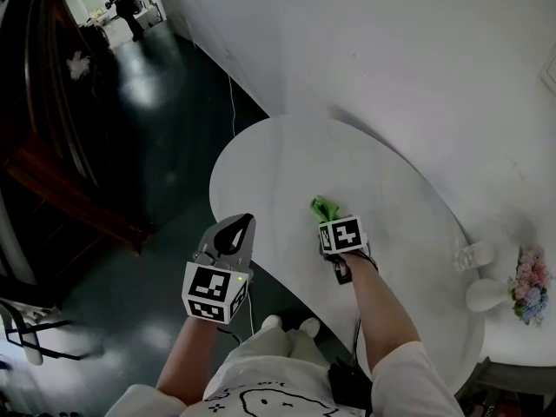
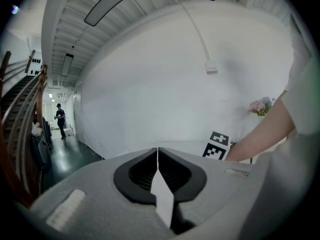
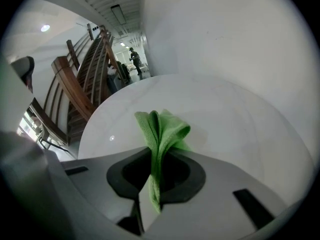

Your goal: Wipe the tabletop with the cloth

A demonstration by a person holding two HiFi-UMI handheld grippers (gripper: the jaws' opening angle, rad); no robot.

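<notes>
A green cloth (image 3: 161,132) sticks up bunched out of my right gripper (image 3: 156,160), whose jaws are shut on it. In the head view the cloth (image 1: 325,208) pokes out ahead of that gripper (image 1: 328,222), low over the near part of the white tabletop (image 1: 287,163). My left gripper (image 1: 234,233) hangs off the table's left edge, over the dark floor. Its jaws meet with nothing between them (image 2: 158,160). The table's white surface (image 3: 220,114) spreads out beyond the cloth.
A white wall (image 1: 391,50) curves close behind the table. At the table's right end stand a small white figure (image 1: 473,254), a white vase (image 1: 488,294) and pastel flowers (image 1: 530,285). A dark wooden staircase (image 1: 52,137) rises at left. A person (image 1: 124,3) stands far down the hall.
</notes>
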